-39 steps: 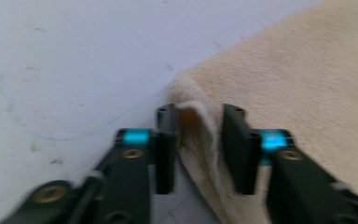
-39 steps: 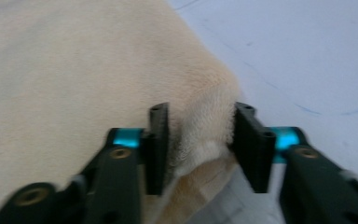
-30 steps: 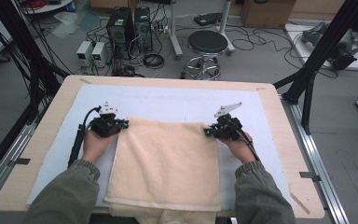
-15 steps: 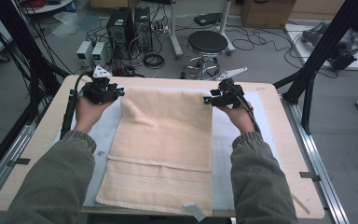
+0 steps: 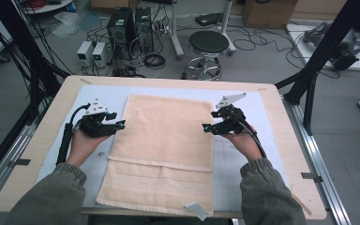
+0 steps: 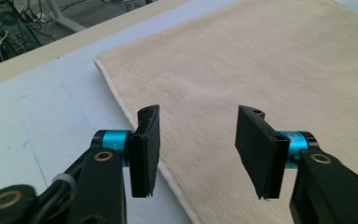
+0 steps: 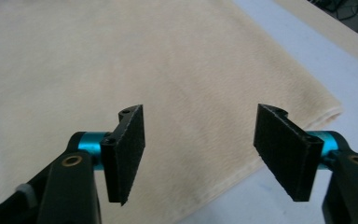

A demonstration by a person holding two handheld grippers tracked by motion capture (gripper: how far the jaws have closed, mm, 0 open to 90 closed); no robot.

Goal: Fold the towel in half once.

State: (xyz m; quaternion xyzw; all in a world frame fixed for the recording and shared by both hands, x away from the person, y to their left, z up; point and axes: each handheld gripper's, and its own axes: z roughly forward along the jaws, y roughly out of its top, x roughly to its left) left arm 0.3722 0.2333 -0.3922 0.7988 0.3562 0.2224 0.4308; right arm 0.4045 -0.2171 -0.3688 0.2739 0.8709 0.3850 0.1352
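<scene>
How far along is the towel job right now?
Done: the beige towel lies spread flat on the table, its near end at the table's front edge. In hand: nothing; the left gripper and right gripper flank its long edges, jaws just opened and empty. Left: probably any smoothing or a next fold.

Near edge of the towel (image 5: 161, 140) hanging over the table (image 5: 281, 140) front, cut off by the bottom of the high view. In the left gripper view, towel (image 6: 261, 60) running out at top and right. In the right gripper view, towel (image 7: 121, 60) cut off at top and left. Small grey label (image 5: 196, 211) at the towel's near corner, too small to read.
</scene>
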